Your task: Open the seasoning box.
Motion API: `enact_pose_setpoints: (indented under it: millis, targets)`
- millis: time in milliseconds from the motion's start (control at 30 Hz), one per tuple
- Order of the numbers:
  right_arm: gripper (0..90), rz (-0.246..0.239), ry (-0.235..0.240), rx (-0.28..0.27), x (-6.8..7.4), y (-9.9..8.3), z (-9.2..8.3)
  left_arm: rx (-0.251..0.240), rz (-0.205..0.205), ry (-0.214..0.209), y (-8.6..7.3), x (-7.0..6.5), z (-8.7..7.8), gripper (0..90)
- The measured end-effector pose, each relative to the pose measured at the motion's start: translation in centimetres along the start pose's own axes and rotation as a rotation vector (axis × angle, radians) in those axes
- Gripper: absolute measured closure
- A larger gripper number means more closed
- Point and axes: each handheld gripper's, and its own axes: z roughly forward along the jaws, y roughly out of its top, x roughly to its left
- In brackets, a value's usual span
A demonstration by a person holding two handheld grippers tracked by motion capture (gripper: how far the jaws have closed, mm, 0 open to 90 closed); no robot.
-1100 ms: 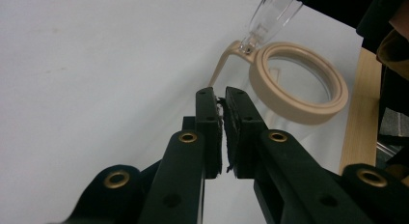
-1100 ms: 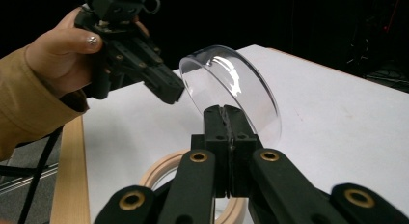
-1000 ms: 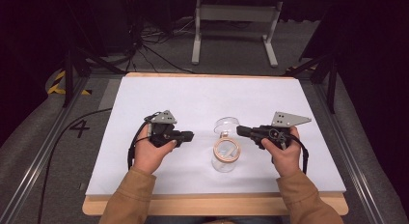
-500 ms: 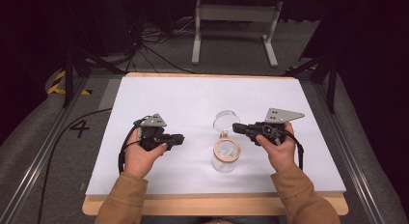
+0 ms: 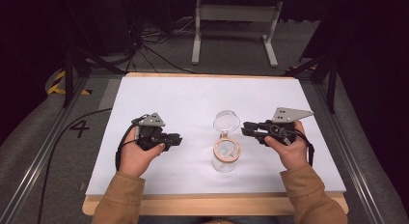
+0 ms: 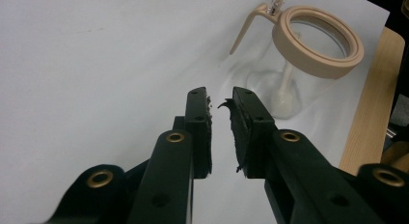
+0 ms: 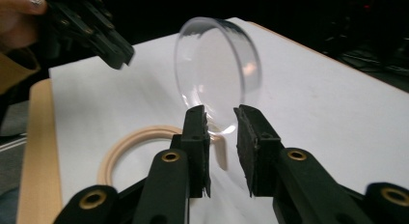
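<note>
Right gripper (image 5: 247,129) sits just to the right of the glass jar (image 5: 225,154), its jaws parted with nothing pressed between the pads; they have just been opening. Seen along the right gripper (image 7: 221,113) itself, the hinged clear lid (image 7: 218,72) stands tilted up immediately beyond the tips, which suggests the grip on the lid has been let go so that it can rest open on its hinge. Below and left of those tips lies the beige sealing ring (image 7: 120,147) around the jar's mouth.

On the far side of the jar, the left gripper (image 5: 173,139) hangs well apart from it, jaws slightly apart and empty, having also just been opening a little. From the left gripper (image 6: 221,101) the jar's ring (image 6: 318,48) and its wire clasp (image 6: 246,28) show ahead and to the right, untouched.

That jar stands upright on the white table cover (image 5: 183,103), towards the person's edge, midway between the two hands. Judging by this, both grippers are released and backed off so the open jar stands free.
</note>
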Motion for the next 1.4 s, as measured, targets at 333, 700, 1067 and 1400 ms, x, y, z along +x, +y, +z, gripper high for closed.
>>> enact_pose_setpoints:
  millis: [333,700,1067,1400]
  targets:
    - [55.1,0.036,-0.13,0.129,-2.5,-1.2,-2.9,0.049,-0.063,0.057,-0.5,1.5,-1.0,68.2]
    - [49.1,0.083,-0.27,0.258,-5.9,-4.1,-5.3,0.119,-0.1,0.123,-1.3,3.5,-0.6,61.4]
    - [47.9,0.149,-0.295,0.313,-8.4,-7.3,-5.1,0.136,-0.13,0.132,-2.9,5.5,0.9,55.0]
    - [47.2,0.179,-0.306,0.37,-9.8,-9.8,-4.0,0.163,-0.127,0.142,-4.1,6.5,1.9,49.5]
